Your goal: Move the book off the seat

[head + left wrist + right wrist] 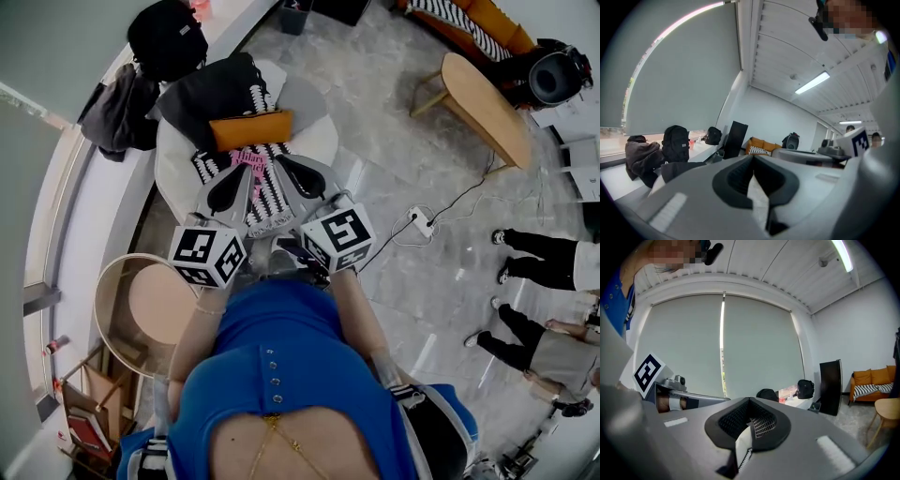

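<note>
Book (262,194) is clamped in the tightly closed jaws of both left tool (230,186) and right tool (302,176).

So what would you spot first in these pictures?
The zigzag-striped book with pink letters, right in the middle of the head view. The left gripper and the right gripper are both shut on it. Just beyond it, an orange cushion lies on the white seat, next to dark clothes.
</note>
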### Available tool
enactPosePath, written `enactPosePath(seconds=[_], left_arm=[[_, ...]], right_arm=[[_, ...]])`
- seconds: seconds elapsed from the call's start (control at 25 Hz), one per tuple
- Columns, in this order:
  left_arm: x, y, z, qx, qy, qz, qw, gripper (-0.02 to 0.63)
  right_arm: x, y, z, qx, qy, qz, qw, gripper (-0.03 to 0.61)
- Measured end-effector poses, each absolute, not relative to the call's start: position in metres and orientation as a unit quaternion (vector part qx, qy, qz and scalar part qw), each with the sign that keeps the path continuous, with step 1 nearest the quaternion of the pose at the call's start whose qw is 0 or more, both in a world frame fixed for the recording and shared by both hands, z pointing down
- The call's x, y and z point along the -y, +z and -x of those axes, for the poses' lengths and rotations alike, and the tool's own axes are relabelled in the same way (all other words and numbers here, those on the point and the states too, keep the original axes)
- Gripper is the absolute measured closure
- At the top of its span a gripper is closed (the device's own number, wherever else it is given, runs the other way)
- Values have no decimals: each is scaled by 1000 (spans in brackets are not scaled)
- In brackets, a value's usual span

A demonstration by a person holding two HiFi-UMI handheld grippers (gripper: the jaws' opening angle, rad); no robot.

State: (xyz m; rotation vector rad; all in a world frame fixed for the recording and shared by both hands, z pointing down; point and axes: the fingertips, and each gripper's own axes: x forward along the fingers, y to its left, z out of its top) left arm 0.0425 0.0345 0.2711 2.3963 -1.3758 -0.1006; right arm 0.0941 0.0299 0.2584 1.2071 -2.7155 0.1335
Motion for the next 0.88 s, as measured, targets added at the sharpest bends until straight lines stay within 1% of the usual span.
enactPosePath(seconds=[0.52, 0.64, 0.88], left_arm=[[-18, 280, -58, 529, -30, -827, 186, 612], [-9, 286, -54, 543, -23, -820, 180, 612], [3, 299, -45, 553, -23, -810, 195, 612]], right_arm=[[-8, 270, -101, 932, 57, -347, 89, 578], [1, 277, -98, 936, 62, -334, 95, 578], [14, 291, -89, 939, 72, -319, 109, 577]])
